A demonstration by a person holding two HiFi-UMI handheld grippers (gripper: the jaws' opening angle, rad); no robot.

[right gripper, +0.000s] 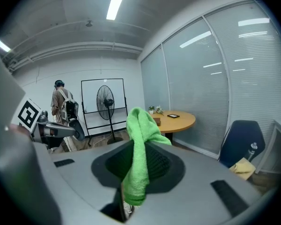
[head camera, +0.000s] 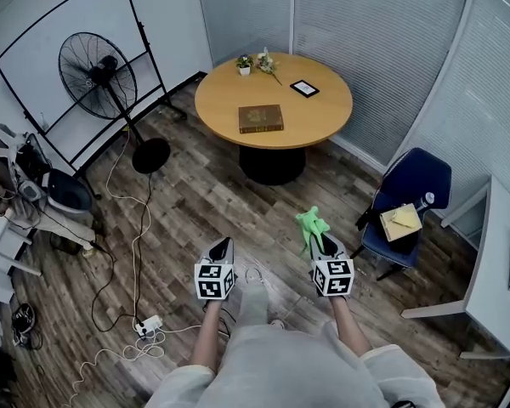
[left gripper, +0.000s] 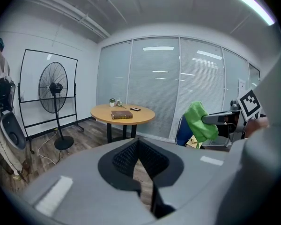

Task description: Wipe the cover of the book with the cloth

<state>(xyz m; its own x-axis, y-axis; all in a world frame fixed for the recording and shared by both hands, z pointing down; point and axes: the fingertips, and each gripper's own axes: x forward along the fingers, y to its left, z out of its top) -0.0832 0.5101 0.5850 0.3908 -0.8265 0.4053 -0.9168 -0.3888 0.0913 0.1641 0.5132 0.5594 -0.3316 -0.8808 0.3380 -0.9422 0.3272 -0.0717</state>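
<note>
The left hand-held gripper point(left gripper: 138, 144) has its two black ribbed jaws brought together with nothing between them. The right hand-held gripper point(right gripper: 136, 146) is clamped on a bright green terry cloth point(head camera: 310, 225). The cloth stands up in a bunch above the jaws and a short end hangs below them. Both are held out level, side by side and a little apart, over the dark wood plank floor point(head camera: 195, 202) on the near side of the room.

The brown hardcover book point(head camera: 261, 118) lies flat and closed near the middle of the round, light wooden desk point(head camera: 229, 100). The desk stands on the far side of the room, well apart from both hand-held grippers. On the far part of the desk sit a small potted plant point(head camera: 244, 65) and a small black-framed object point(head camera: 304, 87) (what it is cannot be made out). Neither touches the book.

A black pedestal fan point(head camera: 98, 75) stands to the far left in front of a black-framed white board point(head camera: 51, 49). A dark blue chair point(head camera: 412, 185) stands to the right with something yellow point(head camera: 402, 219) on its seat. A person point(head camera: 8, 177) is at the left edge of the room. White cables point(head camera: 136, 253) trail across the floor on the near left.
</note>
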